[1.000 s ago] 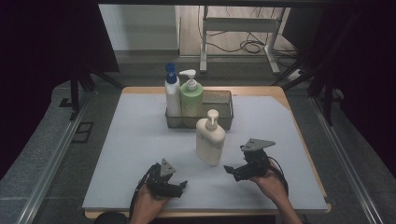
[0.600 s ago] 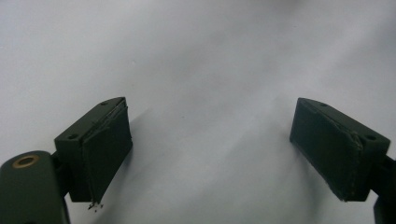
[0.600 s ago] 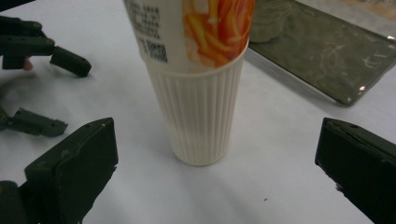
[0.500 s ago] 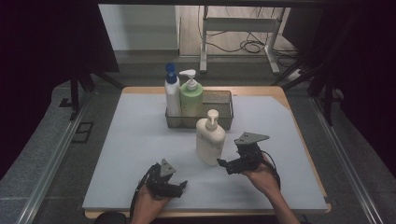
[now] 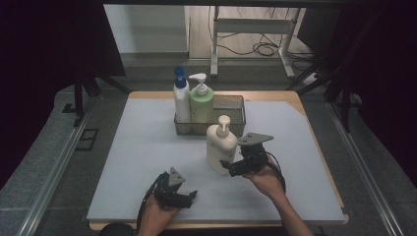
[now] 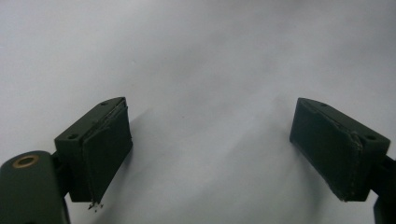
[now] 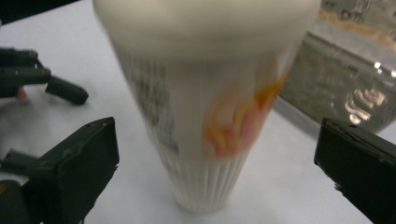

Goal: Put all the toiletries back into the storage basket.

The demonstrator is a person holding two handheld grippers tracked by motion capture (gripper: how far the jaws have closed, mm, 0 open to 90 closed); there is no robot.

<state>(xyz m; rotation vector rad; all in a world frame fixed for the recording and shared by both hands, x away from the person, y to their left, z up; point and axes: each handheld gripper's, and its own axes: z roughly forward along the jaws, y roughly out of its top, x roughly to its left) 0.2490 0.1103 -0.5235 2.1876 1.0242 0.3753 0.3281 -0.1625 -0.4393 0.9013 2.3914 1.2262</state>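
A cream pump bottle (image 5: 219,145) stands upright on the table just in front of a wire basket (image 5: 234,114). My right gripper (image 5: 228,168) is at the bottle's lower right, pointing at its base. In the right gripper view the bottle (image 7: 210,107) looms close and blurred, with the right gripper (image 7: 219,165) open and one jaw on either side of it, neither touching it. My left gripper (image 5: 189,197) rests low near the table's front edge. It is open, and the left gripper (image 6: 210,154) has only bare mat between its jaws.
The basket holds a white bottle with a blue cap (image 5: 181,98) and a green pump bottle (image 5: 201,104); its right half is empty. The basket's mesh wall (image 7: 350,84) sits right behind the cream bottle. A pale mat (image 5: 137,147) covers the table.
My right gripper has moved left and forward, closing in on the cream bottle's base. The left gripper and the bottles have stayed put.
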